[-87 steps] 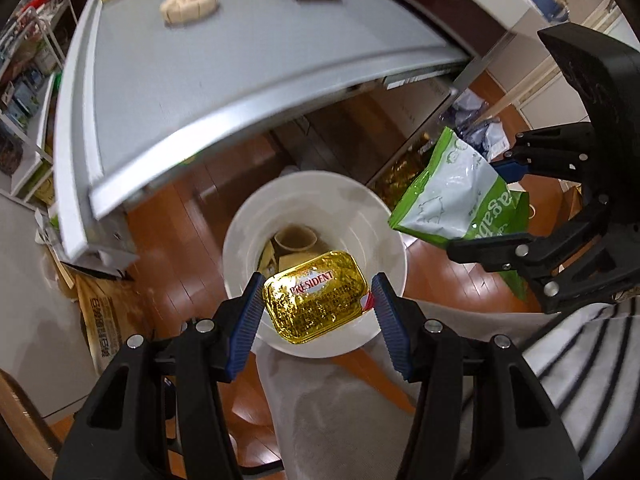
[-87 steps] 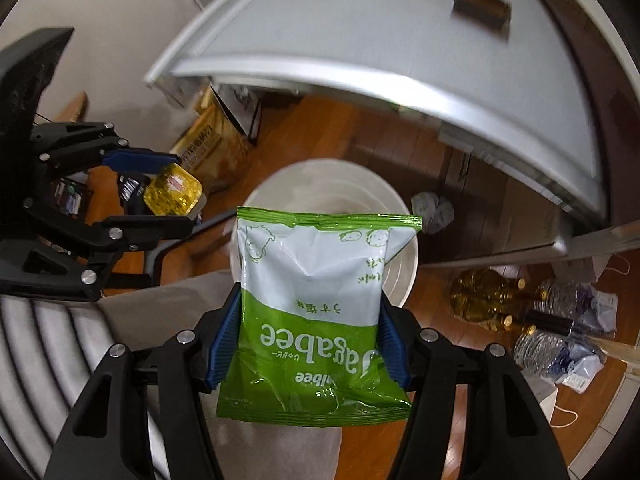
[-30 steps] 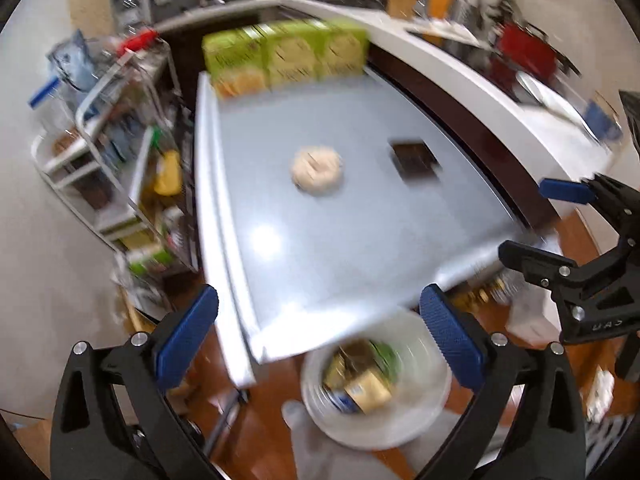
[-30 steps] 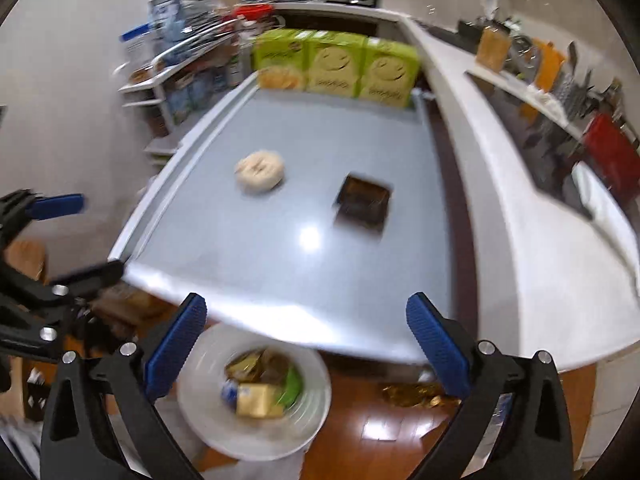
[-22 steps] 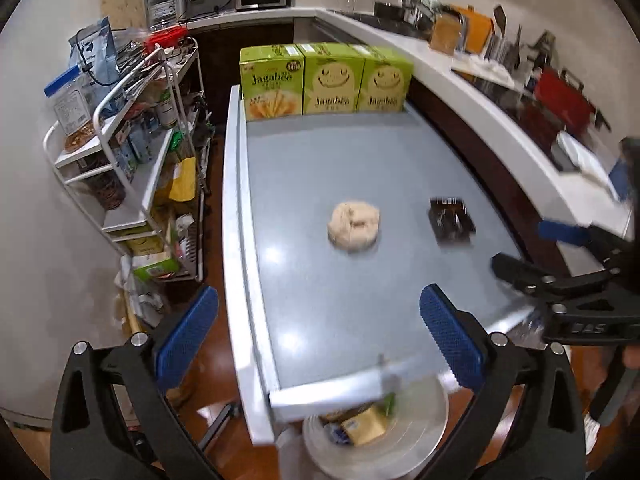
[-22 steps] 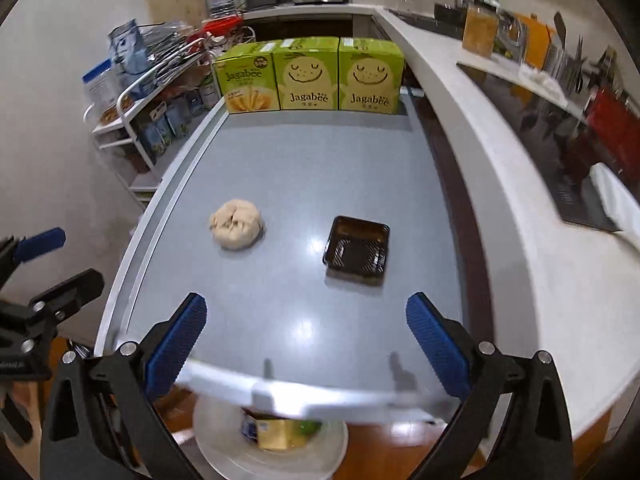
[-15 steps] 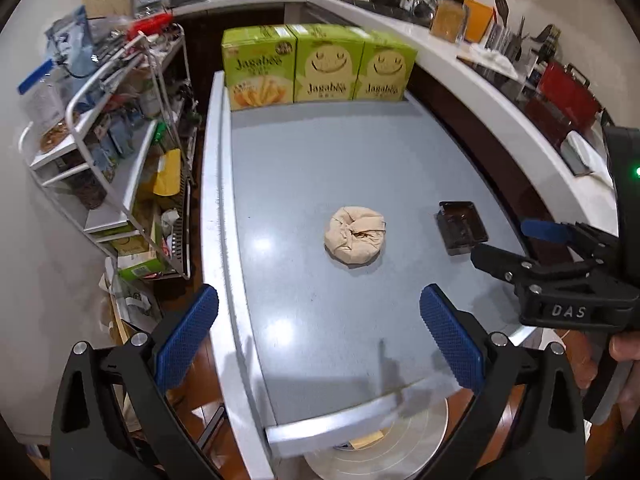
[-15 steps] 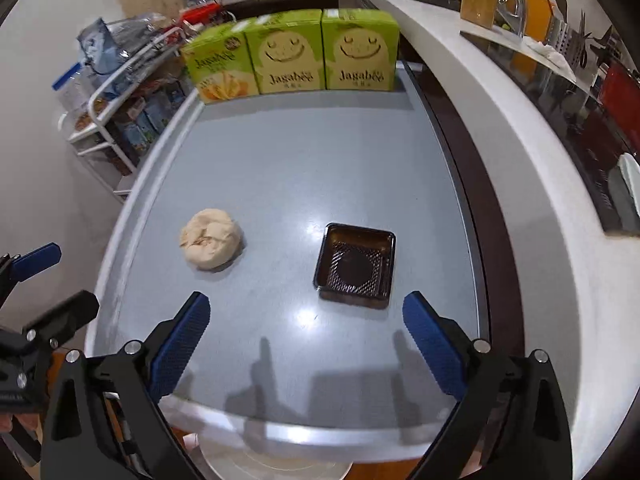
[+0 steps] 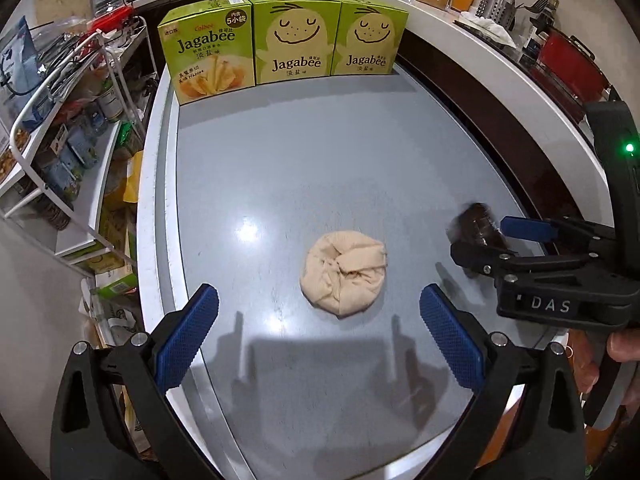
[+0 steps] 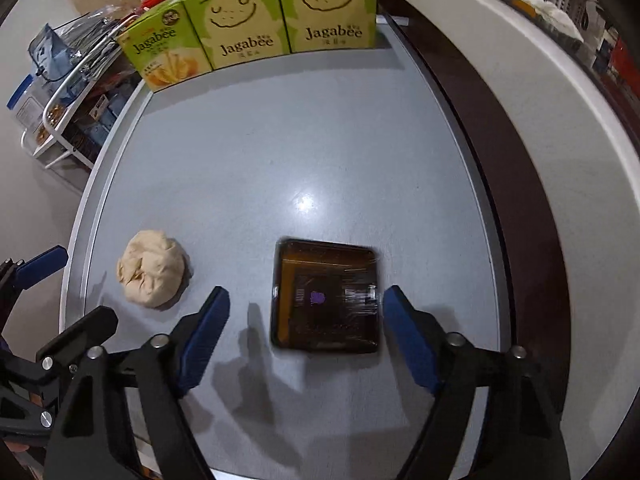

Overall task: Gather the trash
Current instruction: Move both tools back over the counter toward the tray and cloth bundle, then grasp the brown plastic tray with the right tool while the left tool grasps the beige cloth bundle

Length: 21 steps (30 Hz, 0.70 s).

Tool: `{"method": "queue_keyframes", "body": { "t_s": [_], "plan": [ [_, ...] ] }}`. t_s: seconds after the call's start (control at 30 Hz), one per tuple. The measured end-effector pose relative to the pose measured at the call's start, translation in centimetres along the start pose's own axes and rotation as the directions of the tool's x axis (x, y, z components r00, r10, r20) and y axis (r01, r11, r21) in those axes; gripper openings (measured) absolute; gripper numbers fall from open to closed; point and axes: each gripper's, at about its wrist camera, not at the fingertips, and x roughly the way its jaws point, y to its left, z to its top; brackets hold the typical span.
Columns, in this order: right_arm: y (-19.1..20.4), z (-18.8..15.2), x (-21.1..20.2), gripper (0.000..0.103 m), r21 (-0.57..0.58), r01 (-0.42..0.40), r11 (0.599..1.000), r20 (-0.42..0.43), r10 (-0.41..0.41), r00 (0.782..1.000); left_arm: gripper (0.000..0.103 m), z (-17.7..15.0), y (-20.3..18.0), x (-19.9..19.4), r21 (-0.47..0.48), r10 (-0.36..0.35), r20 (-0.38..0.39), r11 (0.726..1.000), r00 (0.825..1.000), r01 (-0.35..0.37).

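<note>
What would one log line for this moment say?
left gripper: open, facing crumpled napkin | right gripper: open, facing brown tray | both on table

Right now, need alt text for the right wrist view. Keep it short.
The open right gripper straddles a dark brown square plastic tray lying on a grey table, its blue-padded fingers apart on either side. A crumpled beige paper ball sits to the tray's left, near the left gripper at the frame edge. Three green Jagabee boxes line the far end.
</note>
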Motion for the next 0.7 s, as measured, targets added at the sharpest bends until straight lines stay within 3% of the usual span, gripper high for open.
{"method": "queue_keyframes", "body": {
  "t_s": [0.2, 0.37, 0.6, 0.7],
  "plan": [
    [0.1, 0.3, 0.8, 0.069, 0.002, -0.028, 1.0, -0.026, 0.028, 0.999, 0.101, 0.7, 0.5, 1.0, 0.0, 0.001, -0.016, 1.0, 1.0, -0.001],
    [-0.1, 0.2, -0.8, 0.074, -0.013, -0.044, 0.999, -0.002, 0.044, 0.999, 0.101, 1.1, 0.8, 1.1, 0.005, -0.001, -0.012, 1.0, 1.0, 0.001],
    [1.5, -1.3, -4.4, 0.079, -0.125, -0.163, 0.979, 0.038, 0.169, 0.985, 0.101, 1.2, 1.0, 1.1, 0.002, -0.003, -0.01, 1.0, 1.0, 0.003],
    [2.5, -1.7, -4.8, 0.078, -0.165, -0.255, 0.953, 0.012, 0.26, 0.965, 0.101, 1.1, 1.2, 1.3, -0.008, -0.004, -0.015, 1.0, 1.0, 0.004]
  ]
}}
